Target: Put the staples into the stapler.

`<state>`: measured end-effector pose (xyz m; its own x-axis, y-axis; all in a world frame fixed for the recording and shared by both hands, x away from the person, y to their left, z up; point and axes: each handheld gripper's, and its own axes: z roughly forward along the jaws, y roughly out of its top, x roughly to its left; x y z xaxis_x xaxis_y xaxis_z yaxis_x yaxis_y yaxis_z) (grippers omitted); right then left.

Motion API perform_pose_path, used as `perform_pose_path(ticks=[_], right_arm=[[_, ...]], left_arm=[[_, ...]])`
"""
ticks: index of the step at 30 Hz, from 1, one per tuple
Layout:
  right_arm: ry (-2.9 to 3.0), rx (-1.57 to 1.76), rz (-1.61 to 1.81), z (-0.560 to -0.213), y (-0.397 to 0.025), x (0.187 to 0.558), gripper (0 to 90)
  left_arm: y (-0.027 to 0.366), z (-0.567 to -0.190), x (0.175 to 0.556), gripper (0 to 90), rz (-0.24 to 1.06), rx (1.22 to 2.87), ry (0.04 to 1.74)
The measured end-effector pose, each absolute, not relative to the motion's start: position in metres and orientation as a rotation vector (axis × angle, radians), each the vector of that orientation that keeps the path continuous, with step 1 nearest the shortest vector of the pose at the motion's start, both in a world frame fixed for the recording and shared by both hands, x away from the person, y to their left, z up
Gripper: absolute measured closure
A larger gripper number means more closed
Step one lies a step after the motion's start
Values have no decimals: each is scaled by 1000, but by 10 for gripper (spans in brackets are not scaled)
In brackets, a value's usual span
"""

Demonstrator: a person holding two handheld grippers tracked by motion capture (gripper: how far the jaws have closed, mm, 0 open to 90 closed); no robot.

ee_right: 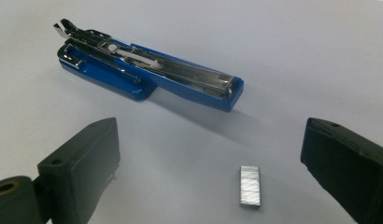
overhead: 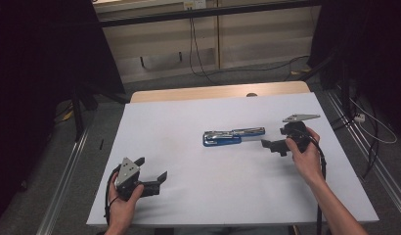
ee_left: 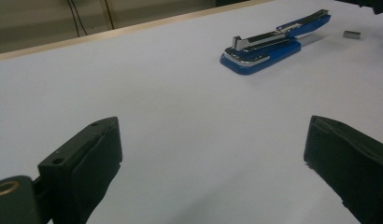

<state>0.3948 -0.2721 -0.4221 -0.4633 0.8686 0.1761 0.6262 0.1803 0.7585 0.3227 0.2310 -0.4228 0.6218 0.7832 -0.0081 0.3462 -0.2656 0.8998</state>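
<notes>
White counter: stapler open at frame centre, staples between my right claw's spread jaws; left claw open, lower left.

Staple strip between open jaws

Beyond the left gripper spreads a white table; farther off, grey floor, beige wall, dangling cables.

From above we look forward and down on the whole bench. Our two gripper cameras sit low and close, both facing the blue stapler from opposite ends.
</notes>
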Motion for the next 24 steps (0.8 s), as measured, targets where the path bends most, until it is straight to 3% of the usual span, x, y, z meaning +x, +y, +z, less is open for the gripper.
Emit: perform_pose_path(ticks=[11,14,24], right_arm=[[2251,1422,1055,-426,-270,405,60],[2254,1410,1049,-426,-272,406,62],[2350,1442,989,-428,-281,421,244]], left_arm=[[232,-421,321,38,512,1825,924],[231,-420,320,39,554,1847,915],[230,-419,322,39,537,1844,916]])
